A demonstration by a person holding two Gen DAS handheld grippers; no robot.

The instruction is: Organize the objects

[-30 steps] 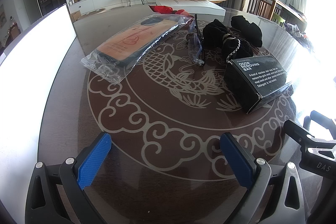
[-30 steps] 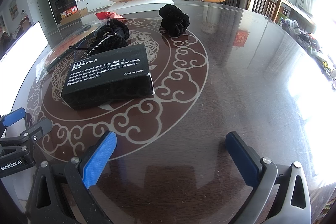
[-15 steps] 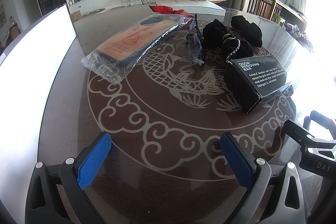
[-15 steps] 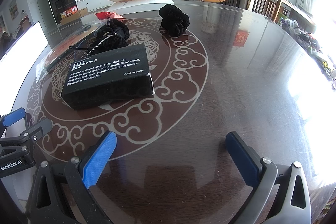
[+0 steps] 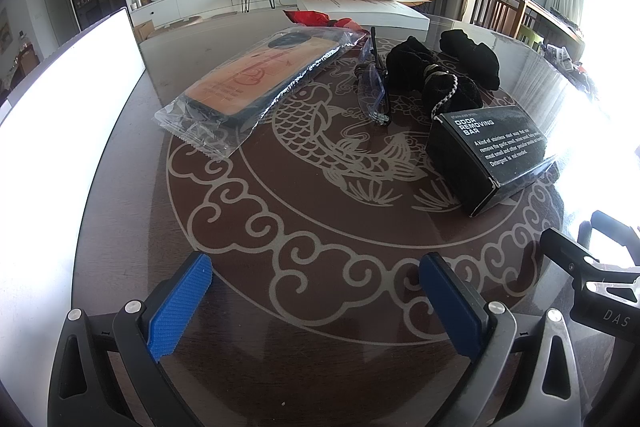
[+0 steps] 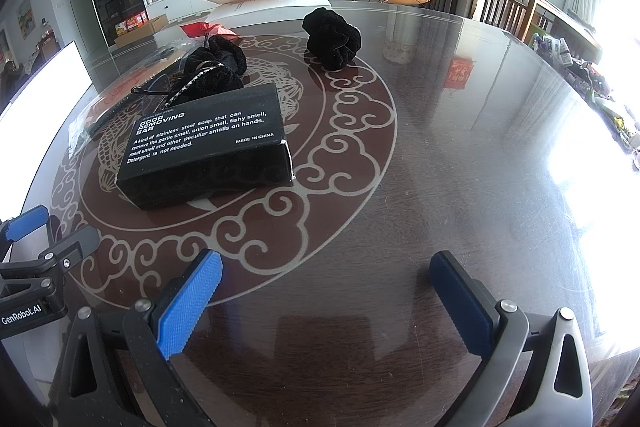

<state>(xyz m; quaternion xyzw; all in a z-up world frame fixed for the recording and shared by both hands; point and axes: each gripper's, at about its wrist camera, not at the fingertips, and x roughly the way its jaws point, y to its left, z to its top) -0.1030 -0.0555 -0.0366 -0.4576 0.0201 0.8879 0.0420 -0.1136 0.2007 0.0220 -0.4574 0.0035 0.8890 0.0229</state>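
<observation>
A black box [image 5: 492, 151] [image 6: 208, 143] labelled "odor removing bar" lies on the round glass-topped table [image 5: 320, 227]. Behind it sit a black velvet pouch with a cord [image 5: 432, 79] [image 6: 216, 67] and a second black fabric bundle [image 5: 476, 59] [image 6: 332, 37]. Clear glasses [image 5: 374, 91] lie beside the pouch. A phone case in a clear plastic bag [image 5: 256, 83] lies at the left. My left gripper [image 5: 316, 301] hovers open near the table's front, with nothing between its fingers. My right gripper [image 6: 326, 297] is open too, right of the box.
A bright white panel [image 5: 52, 123] stands along the table's left edge. A large white flat box [image 5: 360, 9] and a red wrapper [image 5: 316, 17] lie at the far side. Wooden chairs [image 6: 504, 7] stand at the right. Bare glass spreads across the table's right half [image 6: 480, 147].
</observation>
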